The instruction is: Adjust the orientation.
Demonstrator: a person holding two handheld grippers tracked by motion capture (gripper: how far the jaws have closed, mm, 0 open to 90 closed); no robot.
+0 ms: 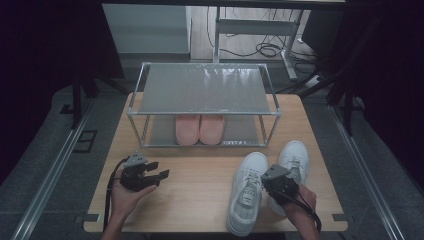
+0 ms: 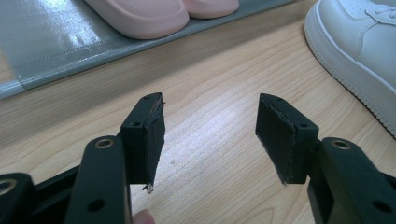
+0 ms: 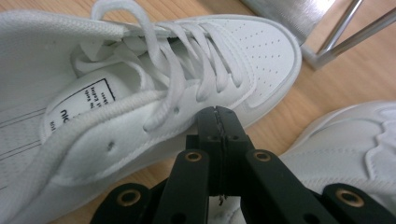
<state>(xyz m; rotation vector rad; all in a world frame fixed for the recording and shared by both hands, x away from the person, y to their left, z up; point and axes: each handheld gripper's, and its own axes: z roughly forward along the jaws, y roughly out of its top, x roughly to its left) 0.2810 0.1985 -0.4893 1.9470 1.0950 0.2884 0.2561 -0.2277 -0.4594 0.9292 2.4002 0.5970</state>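
Two white sneakers lie on the table in the high view, in front of the rack and toward its right end: the left sneaker nearer the person, the right sneaker just beside it. Pink slippers sit on the rack's lower shelf. The left gripper is held above bare wood in front of the rack's left end, jaws apart and empty; the right gripper is between the sneakers. In the left gripper view, the open left gripper frames bare tabletop, with the slippers and the rack's shelf edge beyond and a sneaker at right. In the right gripper view, the right gripper has its jaws pressed together with nothing between them, its tip against the side of the left sneaker; the right sneaker lies alongside, a corner of the rack beyond.
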